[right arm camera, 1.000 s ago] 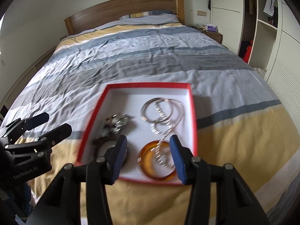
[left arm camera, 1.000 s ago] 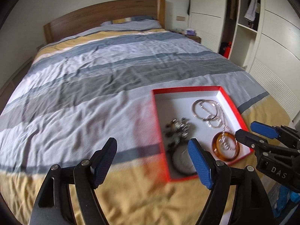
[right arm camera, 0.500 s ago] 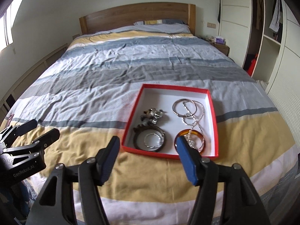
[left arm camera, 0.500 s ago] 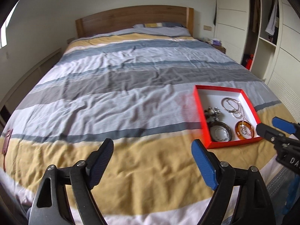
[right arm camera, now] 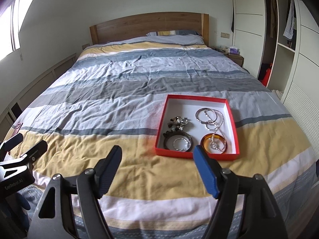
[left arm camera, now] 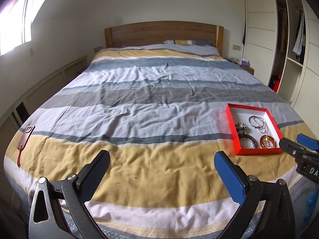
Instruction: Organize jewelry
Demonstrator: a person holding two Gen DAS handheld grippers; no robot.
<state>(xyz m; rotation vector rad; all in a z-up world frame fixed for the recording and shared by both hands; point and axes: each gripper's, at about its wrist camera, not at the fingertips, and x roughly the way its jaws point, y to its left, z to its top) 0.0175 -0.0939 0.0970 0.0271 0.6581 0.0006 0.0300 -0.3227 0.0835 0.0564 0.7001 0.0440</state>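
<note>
A shallow red box (right arm camera: 161,123) lies on the striped bedcover. In it are silver bangles (right arm camera: 206,115), a silver chain (right arm camera: 218,128), an amber bangle (right arm camera: 205,139), a dark bracelet (right arm camera: 166,139) and a cluster of charms (right arm camera: 178,122). My right gripper (right arm camera: 157,151) hovers before the box's near edge, jaws opening, nothing between them. My left gripper (left arm camera: 161,157) hangs over the yellow stripe, well left of the red box (left arm camera: 232,131), its jaws also opening and empty. Each gripper shows at the edge of the other's view: left gripper (right arm camera: 26,142), right gripper (left arm camera: 295,143).
A reddish-brown phone case (left arm camera: 26,137) lies at the bed's left edge. A wooden headboard (left arm camera: 163,31) stands at the far end. A nightstand (left arm camera: 246,65) and an open white wardrobe (left arm camera: 289,59) stand on the right. The wide bedcover (left arm camera: 149,99) is wrinkled.
Both grippers have drawn back and up from the red box, which now looks smaller and farther. Both pairs of jaws stand wider than before. The jewelry has not moved.
</note>
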